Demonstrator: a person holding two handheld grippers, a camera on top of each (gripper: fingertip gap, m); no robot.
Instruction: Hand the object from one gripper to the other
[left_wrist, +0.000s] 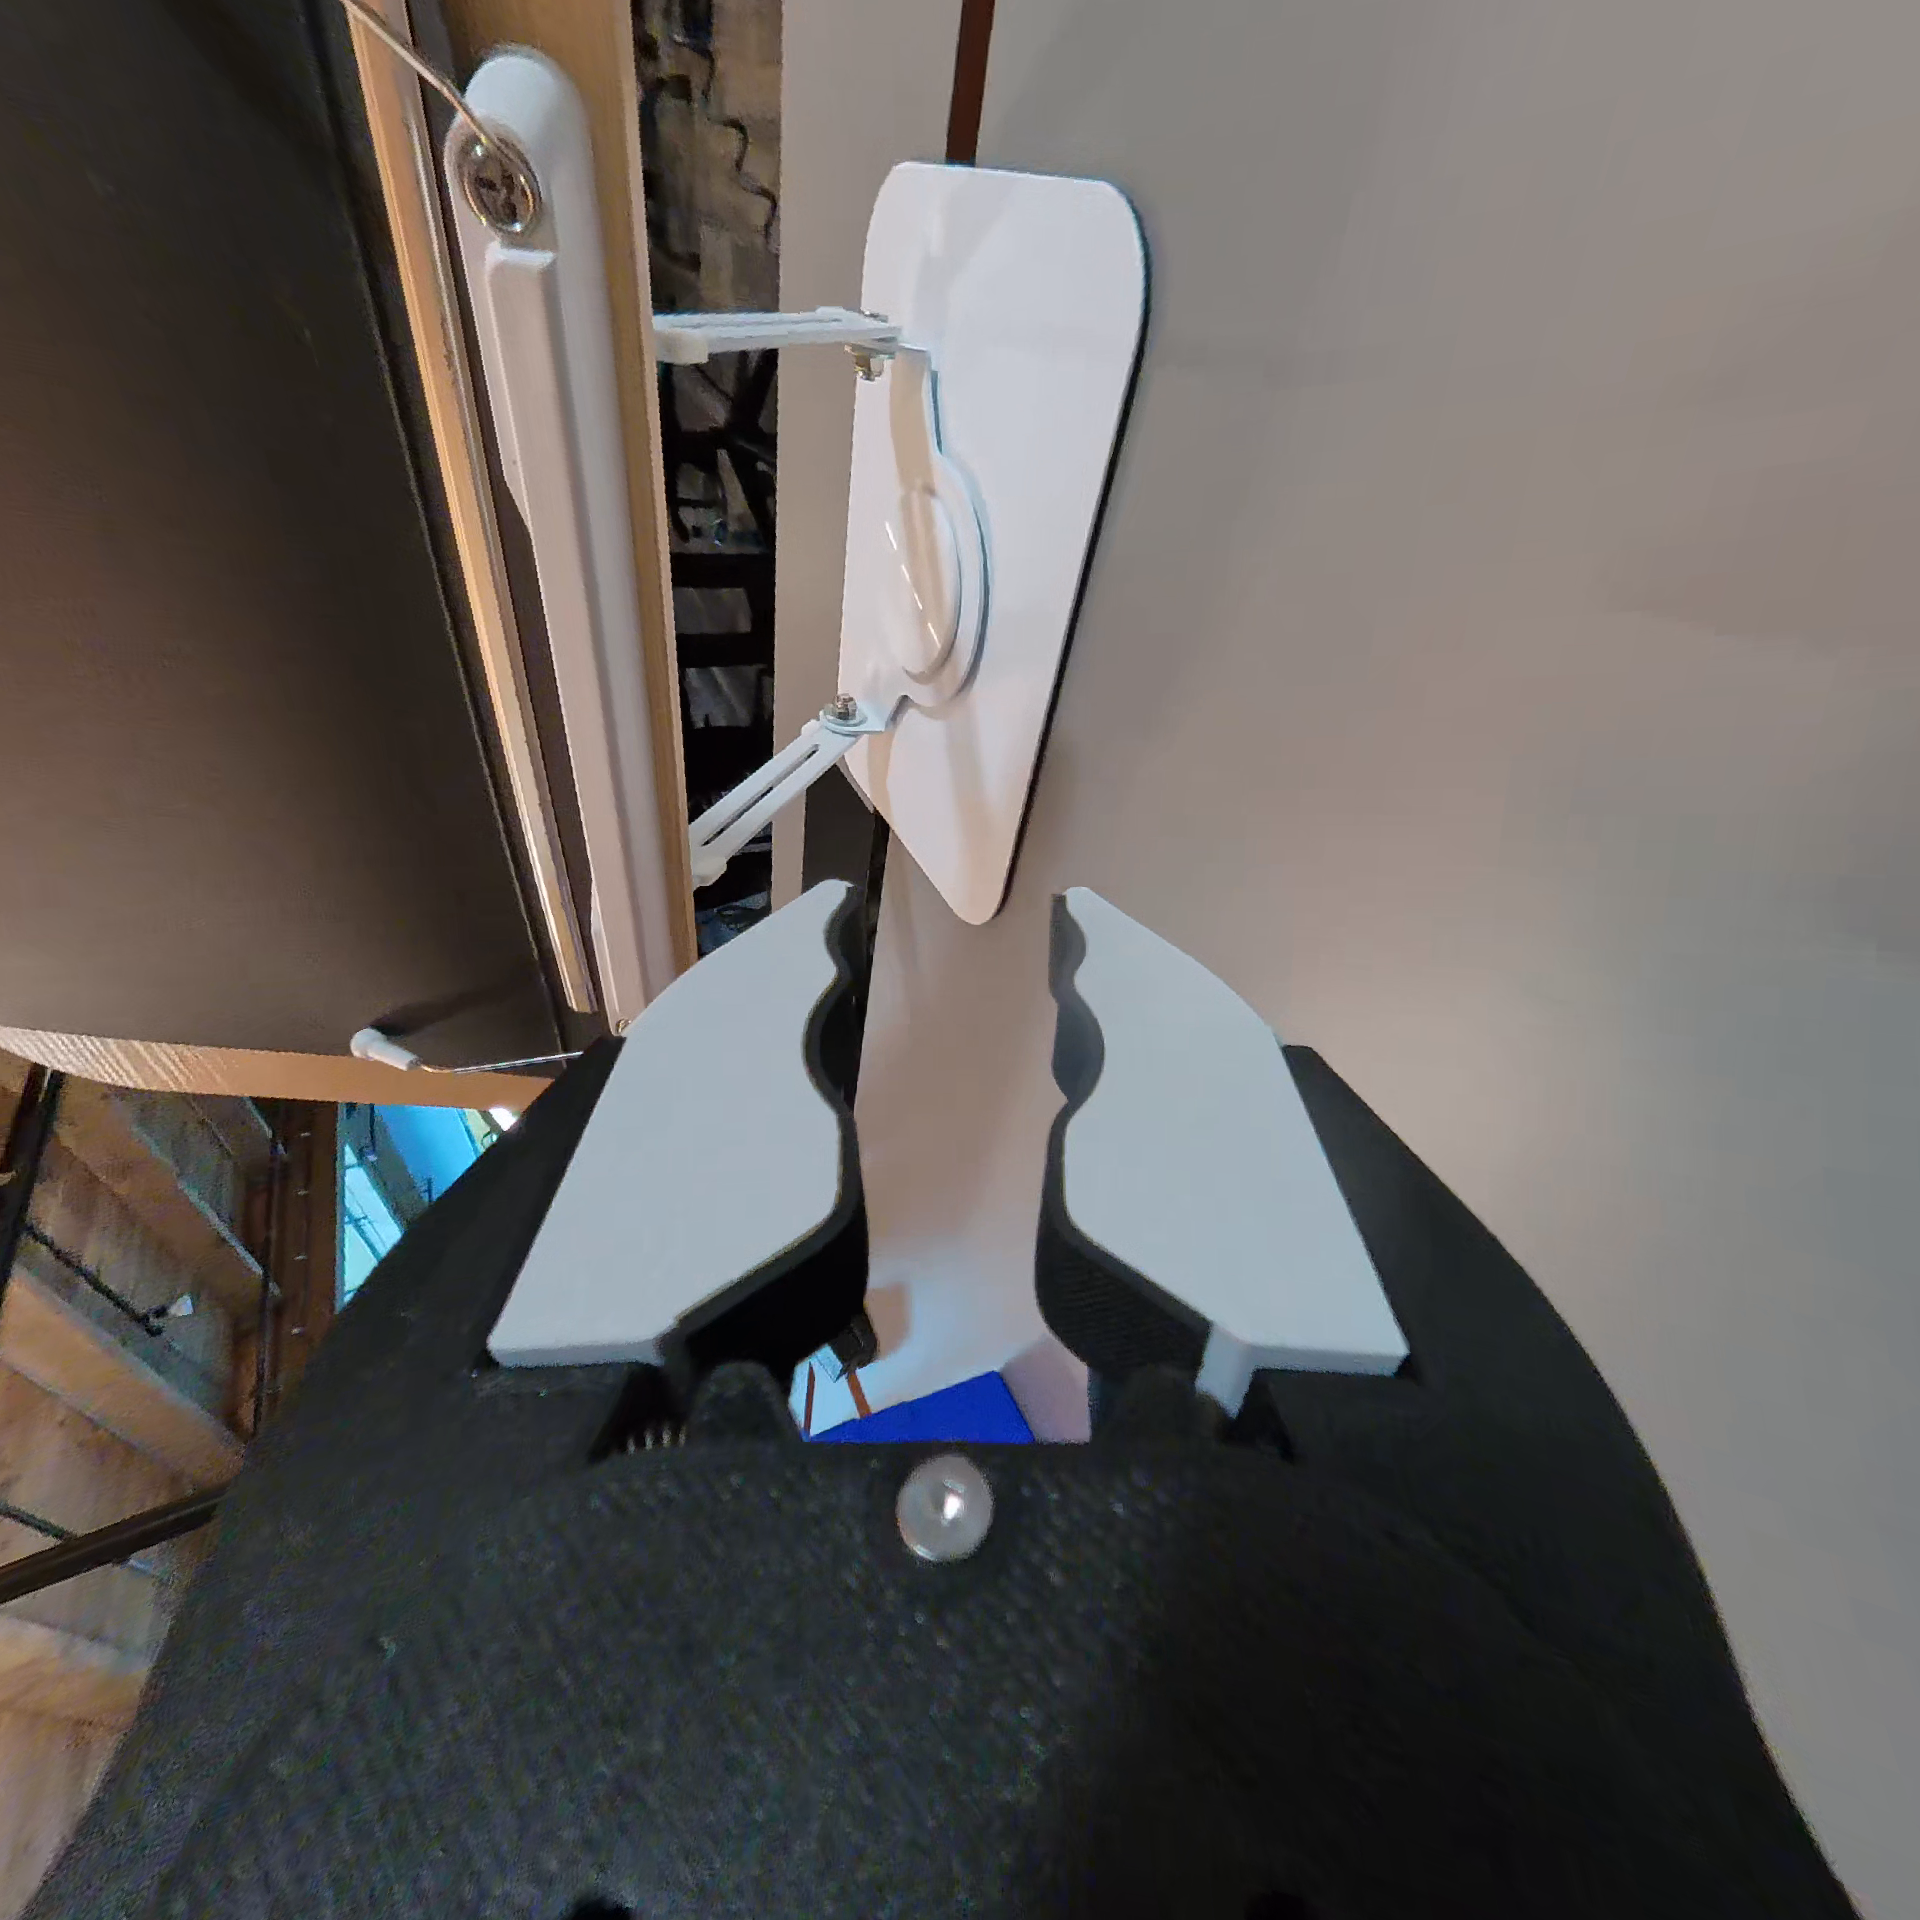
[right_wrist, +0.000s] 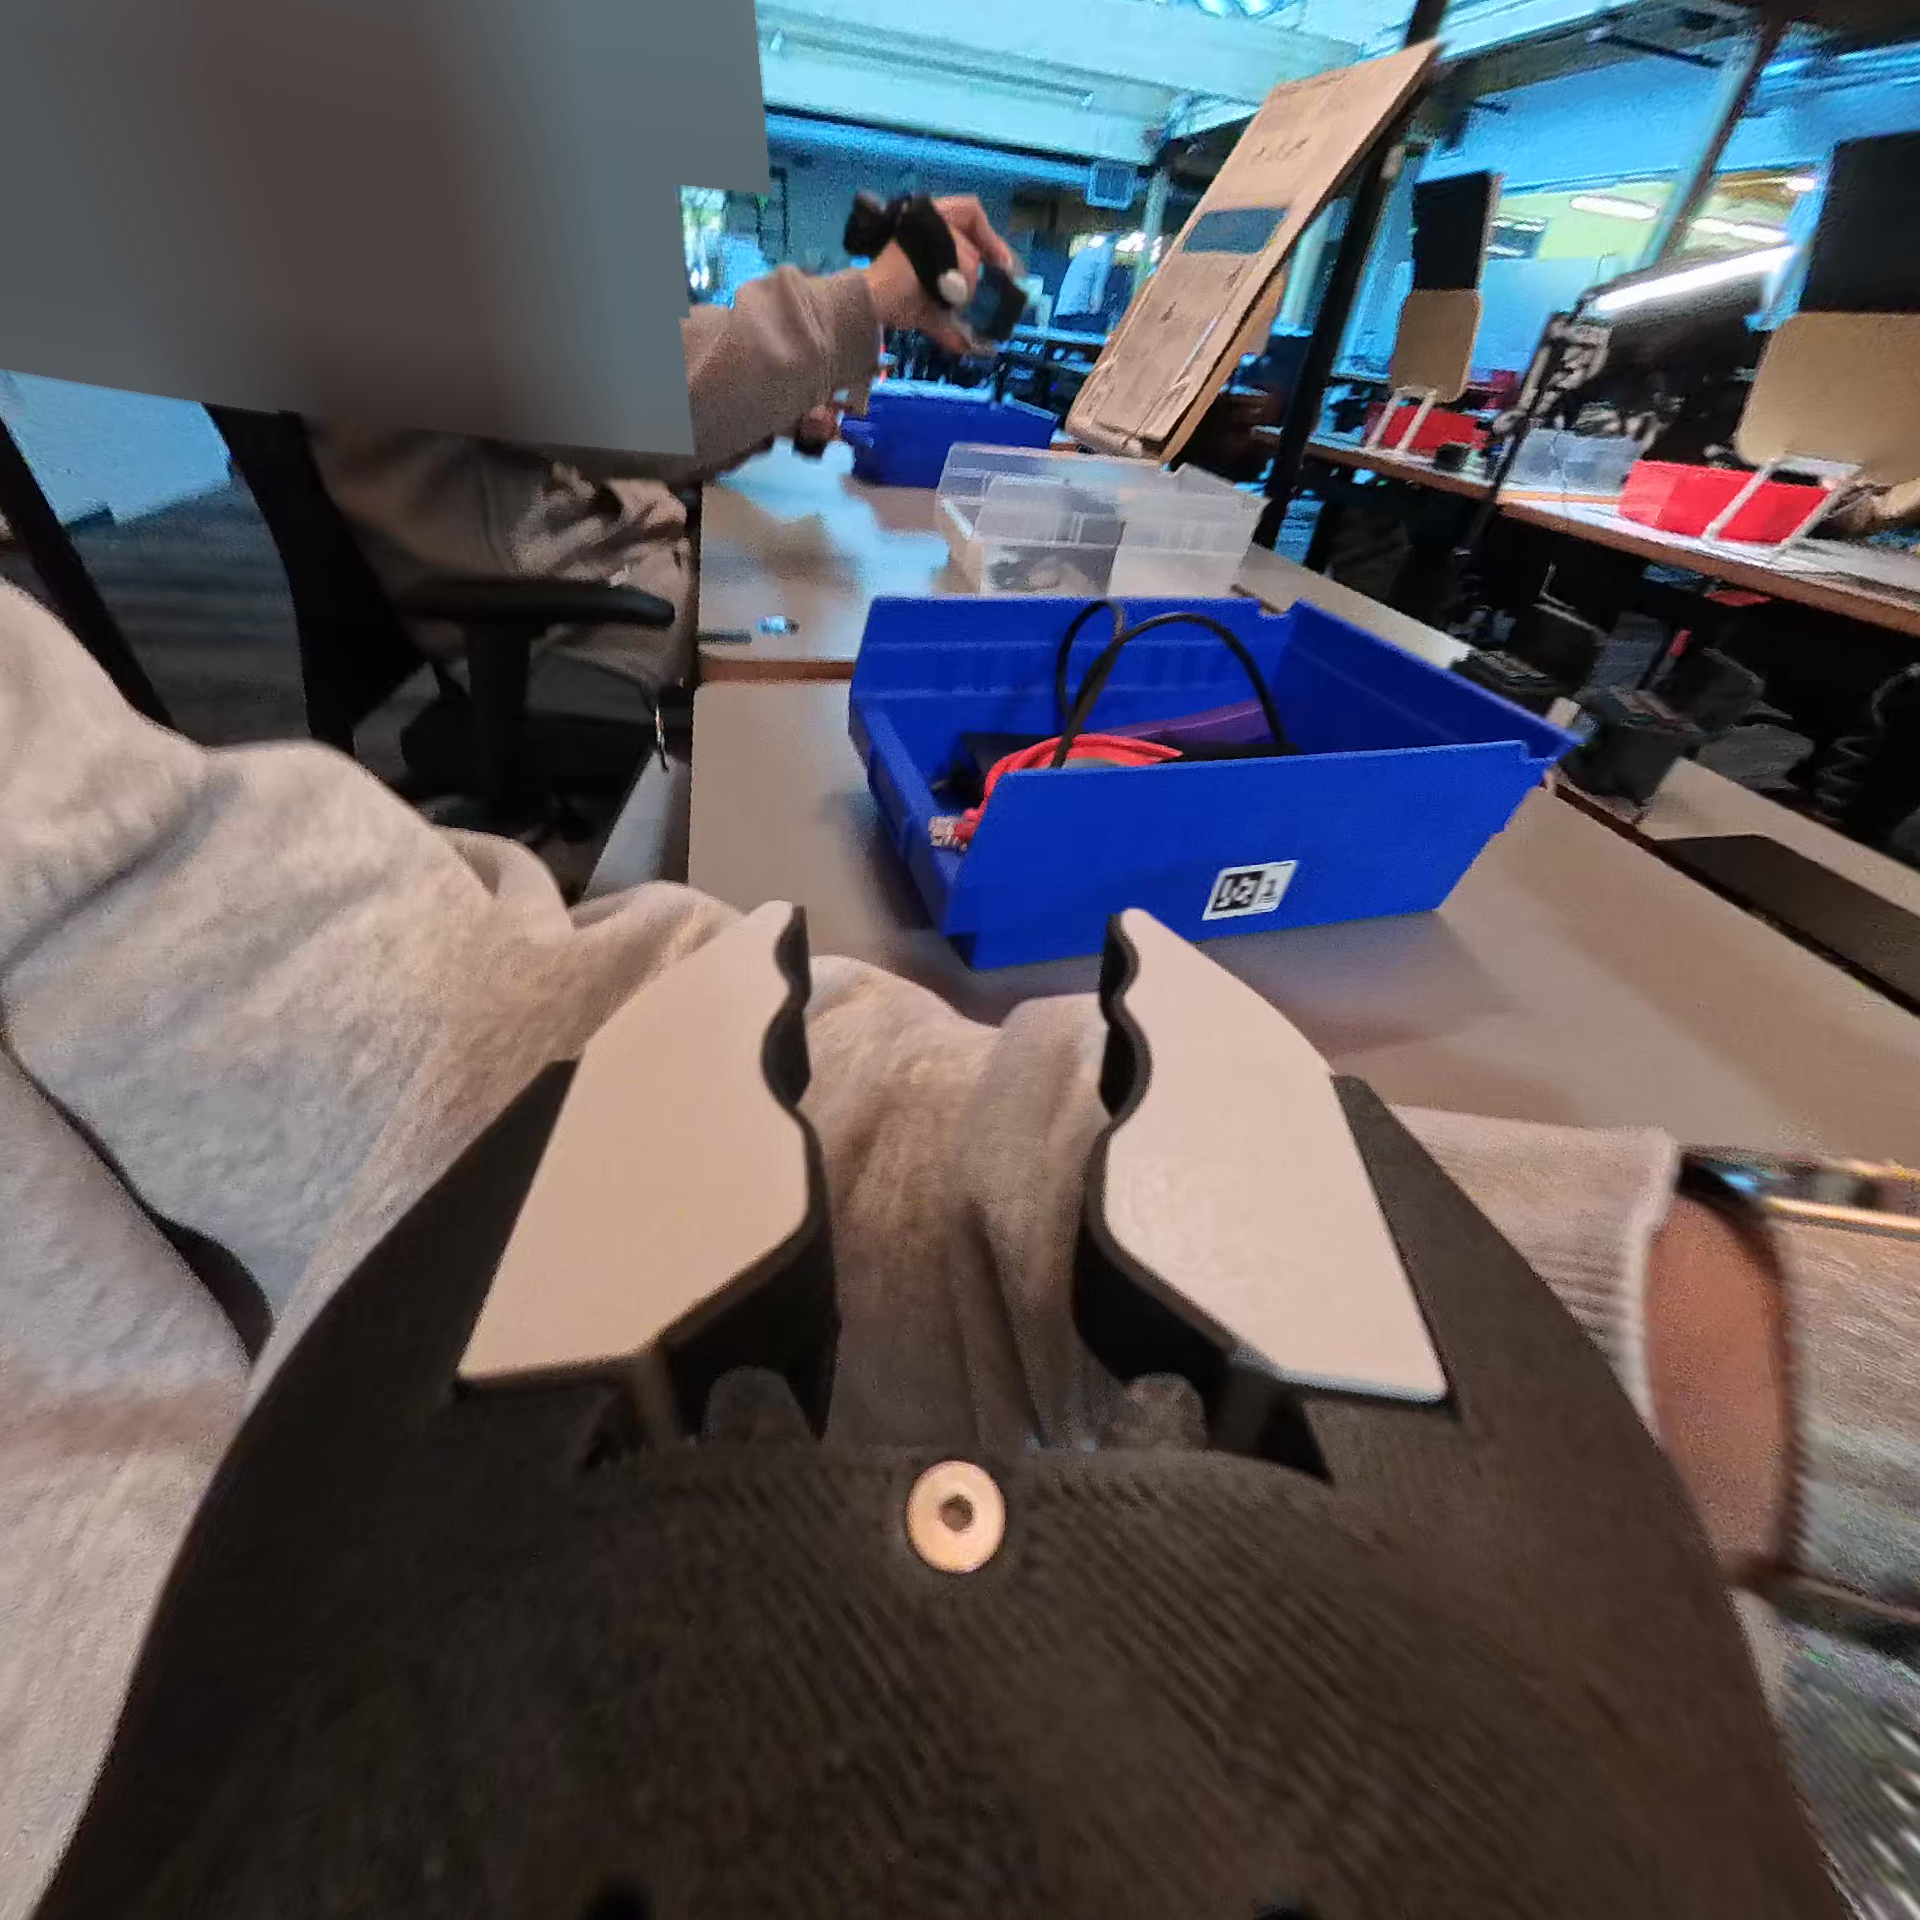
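My left gripper (left_wrist: 956, 904) is open and empty. It points at a white rounded base plate (left_wrist: 997, 499) on a pale grey surface (left_wrist: 1507, 727). My right gripper (right_wrist: 956, 925) is open and empty and hovers over a grey sleeve (right_wrist: 312, 935). Ahead of it a blue bin (right_wrist: 1226, 831) stands on the grey table (right_wrist: 1558, 987). The bin holds a red cable (right_wrist: 1049, 756), a black cable (right_wrist: 1143, 644) and a purple object (right_wrist: 1216, 719). Neither gripper holds anything.
In the left wrist view a white hinged bracket (left_wrist: 540, 416) joins the plate to a brown board (left_wrist: 208, 520). In the right wrist view, clear plastic boxes (right_wrist: 1091, 520), a second blue bin (right_wrist: 935, 431) and a leaning cardboard sheet (right_wrist: 1236, 249) stand behind. Another person (right_wrist: 520, 499) sits at the left, holding a device. A wrist with a watch (right_wrist: 1766, 1351) is at the right.
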